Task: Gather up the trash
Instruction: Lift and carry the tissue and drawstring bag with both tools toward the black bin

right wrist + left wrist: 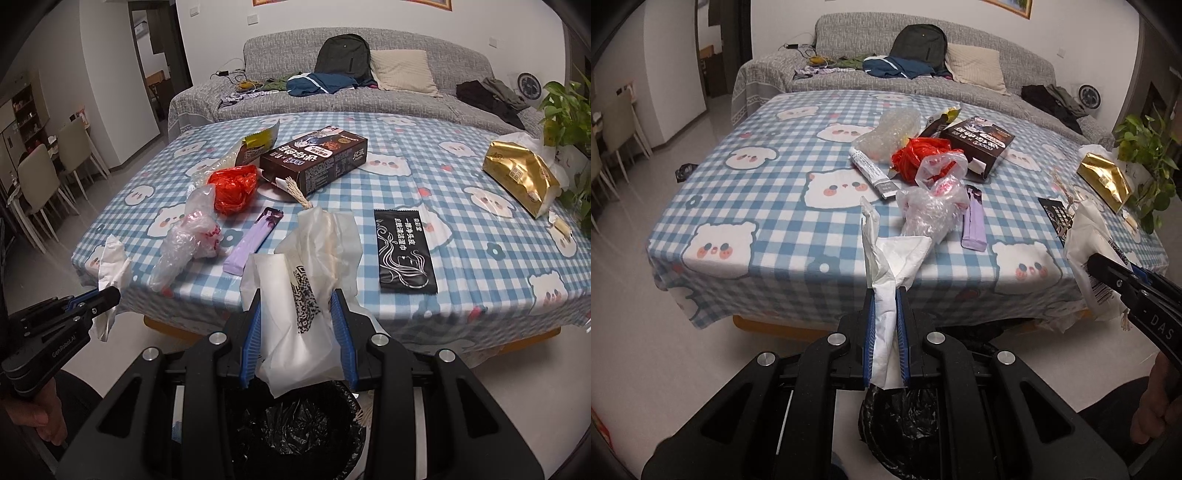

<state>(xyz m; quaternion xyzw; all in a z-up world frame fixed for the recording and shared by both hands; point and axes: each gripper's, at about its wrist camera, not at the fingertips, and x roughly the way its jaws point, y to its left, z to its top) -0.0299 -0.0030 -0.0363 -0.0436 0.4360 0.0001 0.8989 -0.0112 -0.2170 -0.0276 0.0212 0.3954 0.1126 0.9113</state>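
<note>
Left claw [886,295] pinching white tissue [890,258], right claw [299,306] clamping paper bag [303,295], over black-lined bin [295,432].

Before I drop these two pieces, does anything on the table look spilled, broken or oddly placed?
Nothing spilled or broken. Only the brown carton stands out: it lies on its side, end flap open, beside the red bag.
</note>
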